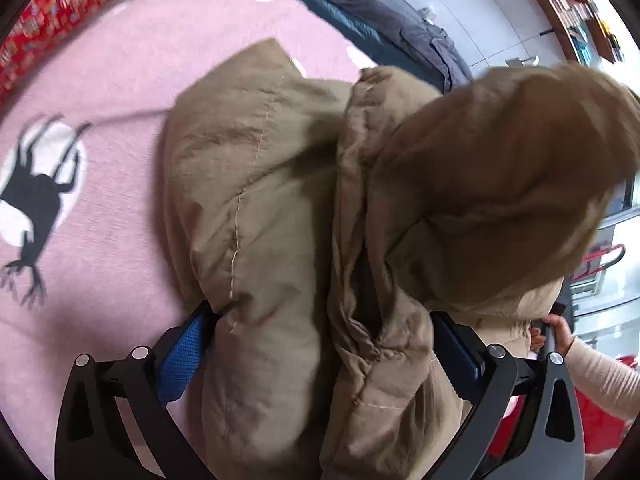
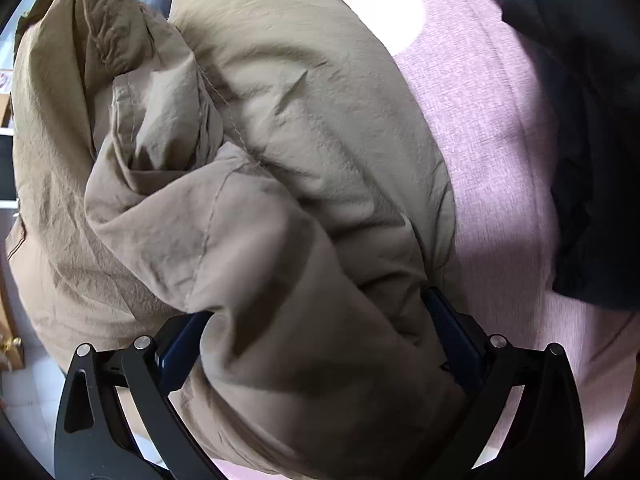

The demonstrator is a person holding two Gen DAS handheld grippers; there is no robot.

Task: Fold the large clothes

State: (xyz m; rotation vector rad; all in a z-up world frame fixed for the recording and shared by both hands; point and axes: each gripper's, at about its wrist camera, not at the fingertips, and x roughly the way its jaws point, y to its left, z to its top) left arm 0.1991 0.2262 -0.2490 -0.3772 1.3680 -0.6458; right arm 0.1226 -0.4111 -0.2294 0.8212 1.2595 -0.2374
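Both grippers are clamped on the same tan padded coat point(image 1: 272, 208), each with a thick roll of cloth wedged between its blue pads. In the left wrist view the left gripper point(image 1: 320, 344) has its fingers spread wide around a bulky bunch of the coat, the cloth filling the whole gap and spilling forward and up from the fingertips. The right wrist view shows the same of the right gripper point(image 2: 320, 332) — a fat fold of coat is pinched between its fingers, and the rest of the garment bulges ahead and to its left.

Beyond the left gripper's fingertips lies a pink blanket point(image 1: 120, 80) with a dark deer figure point(image 1: 32, 208) off to the left; the coat's far end seems to rest on it, though the near part looks lifted. To the right of the left gripper the coat's brown fleece lining point(image 1: 500, 168) shows, turned outward, and lower right a bare hand point(image 1: 558, 332) holds the other tool. A dark garment point(image 2: 592, 140) lies on the blanket to the right of the right gripper.

My reading is that the fold is mid-carry: the coat is gathered and held at two points, not yet laid flat. The next move likely calls for bringing both grips forward and down together so the held edge lands squarely over the far part — then letting go only once the layers lie even, as padding this thick will tend to spring back.
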